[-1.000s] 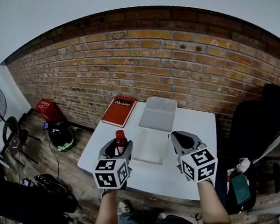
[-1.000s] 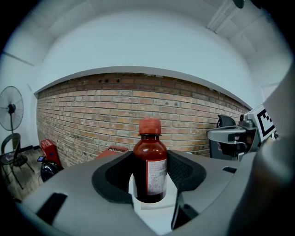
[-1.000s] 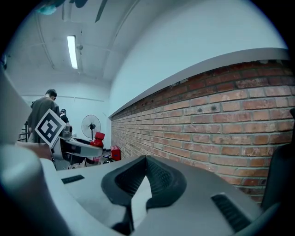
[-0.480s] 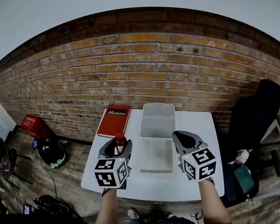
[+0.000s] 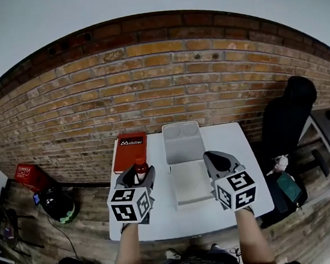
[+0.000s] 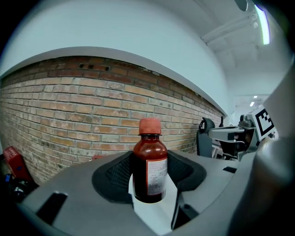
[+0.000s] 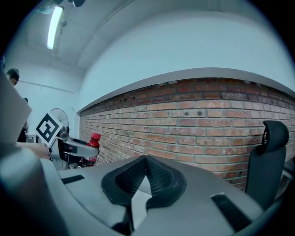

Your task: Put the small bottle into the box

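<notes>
One small bottle (image 6: pixel 150 168), dark red with a red cap and a pale label, stands upright between the jaws of my left gripper (image 5: pixel 138 178), which are clamped on its sides; I cannot tell whether its base touches the tabletop (image 5: pixel 162 226). It is over the left part of the tabletop, just left of the box (image 5: pixel 191 183) and not yet in it. That clear box lies open in the middle, its lid (image 5: pixel 182 139) lying back toward the far edge and its tray toward me, showing nothing but its own pale bottom. My right gripper (image 5: pixel 218 163) hangs just right of the tray with its jaws pressed together on nothing. At the far left corner lies a red book (image 5: pixel 129 151), near the lid but apart from it. Bare white surface runs along the near edge and down the right side, beside a black chair (image 5: pixel 287 118); a brick wall (image 5: pixel 150 89) closes off the far edge.
</notes>
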Motion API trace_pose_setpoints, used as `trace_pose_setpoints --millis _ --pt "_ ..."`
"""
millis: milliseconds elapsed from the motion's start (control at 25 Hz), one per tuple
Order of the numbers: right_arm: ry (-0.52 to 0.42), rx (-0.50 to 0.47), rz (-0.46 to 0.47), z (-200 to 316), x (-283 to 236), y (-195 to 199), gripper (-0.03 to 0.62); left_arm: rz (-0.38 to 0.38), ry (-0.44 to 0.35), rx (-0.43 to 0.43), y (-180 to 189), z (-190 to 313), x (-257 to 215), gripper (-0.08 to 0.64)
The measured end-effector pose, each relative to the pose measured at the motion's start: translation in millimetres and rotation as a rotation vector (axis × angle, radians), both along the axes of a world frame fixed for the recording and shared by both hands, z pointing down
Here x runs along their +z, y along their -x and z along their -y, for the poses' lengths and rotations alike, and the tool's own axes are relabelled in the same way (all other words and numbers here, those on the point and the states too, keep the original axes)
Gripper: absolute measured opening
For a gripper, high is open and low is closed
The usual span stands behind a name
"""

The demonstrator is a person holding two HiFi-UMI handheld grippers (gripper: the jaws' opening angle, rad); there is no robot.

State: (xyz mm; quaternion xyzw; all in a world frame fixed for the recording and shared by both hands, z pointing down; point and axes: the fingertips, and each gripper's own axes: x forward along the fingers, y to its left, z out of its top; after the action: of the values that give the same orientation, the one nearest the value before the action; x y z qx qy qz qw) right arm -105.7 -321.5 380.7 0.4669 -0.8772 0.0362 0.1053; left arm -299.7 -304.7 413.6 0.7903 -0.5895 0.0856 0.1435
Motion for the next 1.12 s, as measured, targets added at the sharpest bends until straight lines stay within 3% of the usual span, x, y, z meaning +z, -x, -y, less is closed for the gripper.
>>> trace_pose_setpoints --millis 520,1120 --pt "-0.006 0.148 -0.031 -23 -5 -8 0.020 -0.037 0.008 0.160 -16 4 8 0.236" --pt "-0.013 0.125 -0.006 -9 -4 -51 0.020 -0.006 0.003 0.114 -45 9 5 0.236"
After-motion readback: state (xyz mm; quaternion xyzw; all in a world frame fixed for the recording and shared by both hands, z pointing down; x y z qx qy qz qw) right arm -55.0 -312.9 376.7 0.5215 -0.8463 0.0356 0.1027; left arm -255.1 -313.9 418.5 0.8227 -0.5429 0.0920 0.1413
